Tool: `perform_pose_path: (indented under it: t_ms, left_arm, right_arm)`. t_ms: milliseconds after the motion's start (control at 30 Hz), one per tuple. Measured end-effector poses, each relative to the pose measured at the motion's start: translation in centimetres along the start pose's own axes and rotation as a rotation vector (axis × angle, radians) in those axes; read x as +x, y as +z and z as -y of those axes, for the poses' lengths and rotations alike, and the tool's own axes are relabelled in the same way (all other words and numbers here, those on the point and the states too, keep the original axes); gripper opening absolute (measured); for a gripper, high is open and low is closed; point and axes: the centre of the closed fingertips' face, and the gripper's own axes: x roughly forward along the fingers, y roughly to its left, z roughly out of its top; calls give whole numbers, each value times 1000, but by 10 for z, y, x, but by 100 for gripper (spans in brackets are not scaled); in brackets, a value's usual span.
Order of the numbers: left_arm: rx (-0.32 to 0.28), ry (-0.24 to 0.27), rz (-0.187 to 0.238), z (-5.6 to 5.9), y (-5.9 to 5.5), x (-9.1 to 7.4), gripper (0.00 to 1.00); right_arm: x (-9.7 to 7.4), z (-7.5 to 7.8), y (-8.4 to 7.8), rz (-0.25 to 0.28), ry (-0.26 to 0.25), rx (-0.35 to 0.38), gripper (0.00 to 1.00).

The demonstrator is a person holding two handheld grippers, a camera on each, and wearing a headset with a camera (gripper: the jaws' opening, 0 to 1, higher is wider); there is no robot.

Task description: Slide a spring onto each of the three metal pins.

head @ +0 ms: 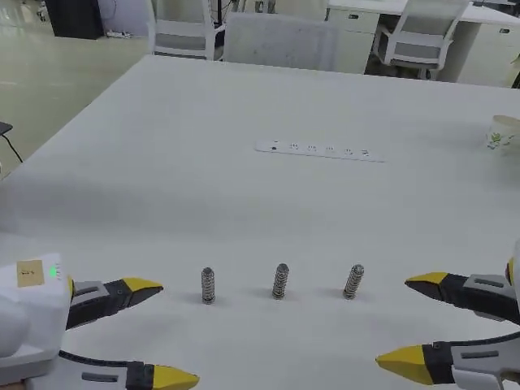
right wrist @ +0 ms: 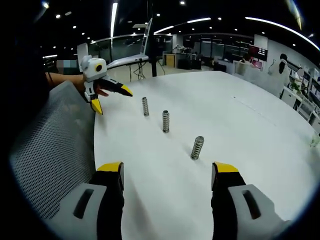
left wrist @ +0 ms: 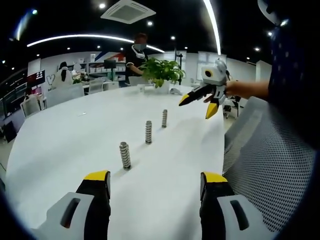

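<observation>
Left claw: my grey left claw with yellow tips (head: 177,331) is wide open and holds nothing. It sits low, near the left end of the row of springs.
Right claw: my grey right claw with yellow tips (head: 394,319) is wide open too, with nothing in it. It is near the right end of the row.
Springs: three small silver metal springs stand up straight in a row between my two claws, well apart from each other: the left spring (head: 208,286), the middle spring (head: 280,281) and the right spring (head: 353,281). No claw touches them.
Pins: they are inside the coils, so I cannot see them well.
Table: the big white table (head: 244,122) is under it all.
Far side: a long white power strip (head: 321,150) lies flat, and a white paper cup (head: 504,132) stands by the right edge.
</observation>
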Motion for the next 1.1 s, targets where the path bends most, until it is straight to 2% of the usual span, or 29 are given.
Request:
perform_pose_path:
  t_ms: [100, 567, 867, 1100]
  left_arm:
    - [-5, 4, 0, -1, 0, 0, 73]
    - [-21, 1, 2, -3, -1, 2, 87]
    - [-26, -3, 2, -2, 1, 6, 94]
    - [-30, -3, 2, -1, 1, 6, 96]
  right_arm:
    - [1, 1, 2, 20, -3, -3, 77]
    - [1, 6, 1, 38, -9, -41, 90]
    - [0, 7, -3, 54, -6, -23, 99]
    - [-2, 6, -2, 75, -15, -10, 99]
